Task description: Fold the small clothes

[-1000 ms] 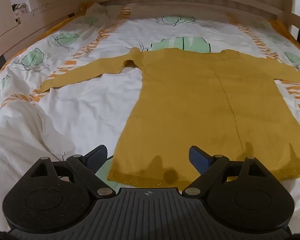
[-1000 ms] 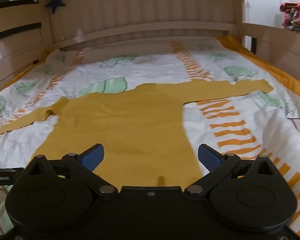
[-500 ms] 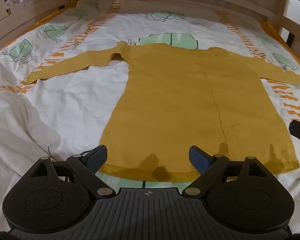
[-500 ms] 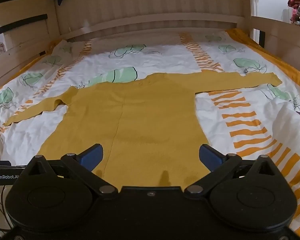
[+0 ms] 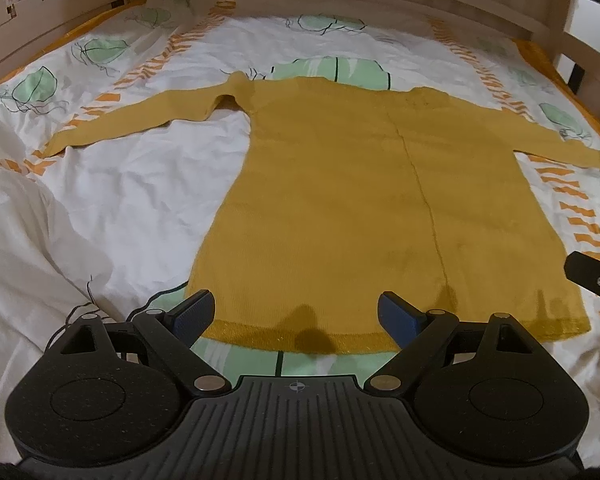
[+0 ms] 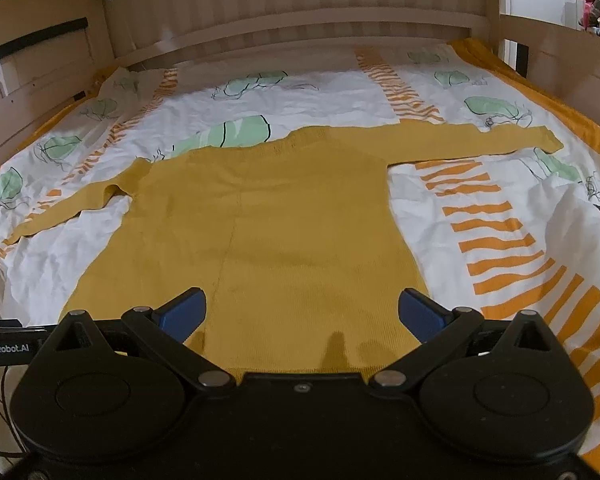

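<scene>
A mustard-yellow knitted sweater (image 5: 360, 200) lies flat on the bed, both sleeves spread out and its hem nearest me. My left gripper (image 5: 296, 314) hovers open over the left part of the hem, nothing between its blue pads. Seen from the right wrist, the same sweater (image 6: 260, 232) fills the middle of the bed. My right gripper (image 6: 302, 314) stands open above the sweater's lower right part, empty. A black piece of the right gripper (image 5: 592, 276) shows at the left view's right edge.
The bed has a white cover (image 5: 132, 184) printed with green leaves and orange stripes, bunched up at the near left (image 5: 28, 248). Wooden rails (image 6: 284, 36) enclose the bed at the far end and both sides. A cable (image 5: 80, 300) trails beside the left gripper.
Both views have tilted down and pulled back slightly, so the sweater's hem now shows in full under the left gripper. The sweater has not moved and both grippers stay open.
</scene>
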A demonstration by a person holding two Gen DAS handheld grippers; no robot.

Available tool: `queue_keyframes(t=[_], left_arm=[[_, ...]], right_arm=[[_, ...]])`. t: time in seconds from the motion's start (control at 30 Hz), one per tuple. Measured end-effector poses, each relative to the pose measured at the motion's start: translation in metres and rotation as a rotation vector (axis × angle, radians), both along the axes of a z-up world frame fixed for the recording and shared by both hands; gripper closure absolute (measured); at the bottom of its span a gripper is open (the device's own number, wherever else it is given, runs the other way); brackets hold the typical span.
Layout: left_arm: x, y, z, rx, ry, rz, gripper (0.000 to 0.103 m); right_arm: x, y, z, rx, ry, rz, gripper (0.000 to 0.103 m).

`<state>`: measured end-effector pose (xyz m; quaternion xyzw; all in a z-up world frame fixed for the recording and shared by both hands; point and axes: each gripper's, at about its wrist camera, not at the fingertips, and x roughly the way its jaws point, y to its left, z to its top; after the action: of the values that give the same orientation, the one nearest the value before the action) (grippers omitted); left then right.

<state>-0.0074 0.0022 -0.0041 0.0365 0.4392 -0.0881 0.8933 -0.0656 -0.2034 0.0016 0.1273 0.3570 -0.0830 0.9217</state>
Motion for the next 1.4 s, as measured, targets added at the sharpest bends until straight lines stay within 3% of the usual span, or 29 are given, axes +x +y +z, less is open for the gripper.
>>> queue_keyframes(t=[1.4], left_arm=[[-0.005,-0.008,-0.01,0.005,0.028,-0.016,0.014]], right_arm=[[0.002,-0.001,-0.01,0.033,0.055,0.006,0.001]])
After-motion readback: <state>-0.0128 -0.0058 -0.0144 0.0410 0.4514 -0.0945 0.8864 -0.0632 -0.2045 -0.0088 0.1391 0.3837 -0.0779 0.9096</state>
